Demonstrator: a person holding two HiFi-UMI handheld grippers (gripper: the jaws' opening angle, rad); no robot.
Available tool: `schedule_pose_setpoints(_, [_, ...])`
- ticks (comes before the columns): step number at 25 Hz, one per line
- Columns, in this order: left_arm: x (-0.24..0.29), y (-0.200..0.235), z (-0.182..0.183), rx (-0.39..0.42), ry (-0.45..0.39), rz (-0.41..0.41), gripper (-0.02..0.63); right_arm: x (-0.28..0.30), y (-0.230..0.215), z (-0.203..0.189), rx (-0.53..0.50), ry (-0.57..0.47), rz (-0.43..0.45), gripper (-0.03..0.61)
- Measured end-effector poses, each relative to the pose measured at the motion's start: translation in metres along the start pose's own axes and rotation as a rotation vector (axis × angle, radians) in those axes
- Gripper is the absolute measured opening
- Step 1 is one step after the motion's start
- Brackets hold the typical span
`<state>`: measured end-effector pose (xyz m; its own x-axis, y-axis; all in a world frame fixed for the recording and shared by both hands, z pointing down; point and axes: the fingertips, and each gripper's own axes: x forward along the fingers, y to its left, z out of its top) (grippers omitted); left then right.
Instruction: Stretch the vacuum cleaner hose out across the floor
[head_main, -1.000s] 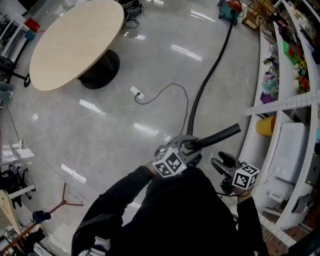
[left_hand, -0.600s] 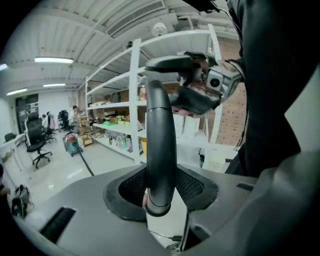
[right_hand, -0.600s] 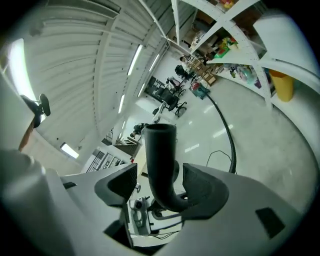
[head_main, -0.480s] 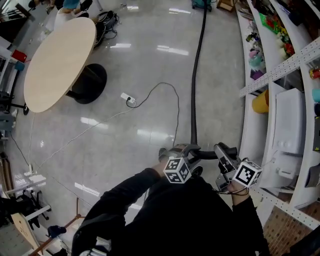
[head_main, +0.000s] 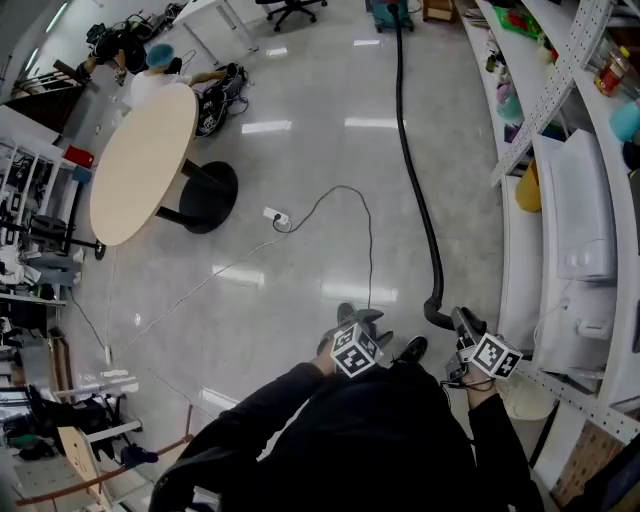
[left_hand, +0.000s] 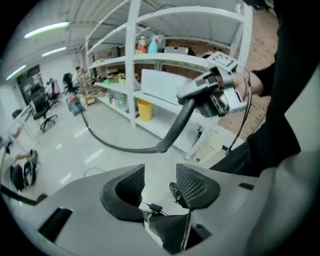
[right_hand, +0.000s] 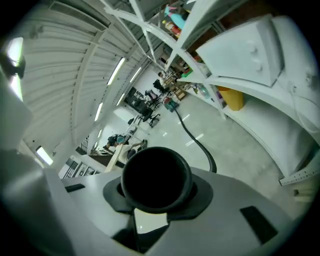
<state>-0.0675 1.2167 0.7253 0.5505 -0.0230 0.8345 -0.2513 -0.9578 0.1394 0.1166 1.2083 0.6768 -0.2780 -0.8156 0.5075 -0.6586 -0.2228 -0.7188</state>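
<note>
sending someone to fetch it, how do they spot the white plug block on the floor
Find the round wooden table with its black base. On the floor just right of that base lies the plug block. It is small, white and boxy with thin cables trailing off, unlike the thick black hose.

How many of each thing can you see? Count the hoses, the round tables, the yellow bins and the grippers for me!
vacuum hose: 1
round table: 1
yellow bin: 1
grippers: 2, the left gripper and the right gripper
Total: 5
</note>
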Motion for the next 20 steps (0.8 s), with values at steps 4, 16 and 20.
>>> schedule_pose_setpoints(4, [-0.025,-0.009,-0.024,-0.162,-0.003,0.073,0.209,-0.017,-0.086,-0.017,0.126,-0.082,-0.082,0.129])
schedule_pose_setpoints(16, [-0.042,-0.01,-0.049,-0.304,-0.052,0.021,0.208,0.004,-0.186,-0.1,0.393,-0.134,-0.193,0.13])
schedule_pose_setpoints(20, [-0.039,-0.004,-0.097,-0.363,-0.014,-0.013,0.207,0.022,-0.226,-0.134,0.472,-0.163,-0.281,0.13])
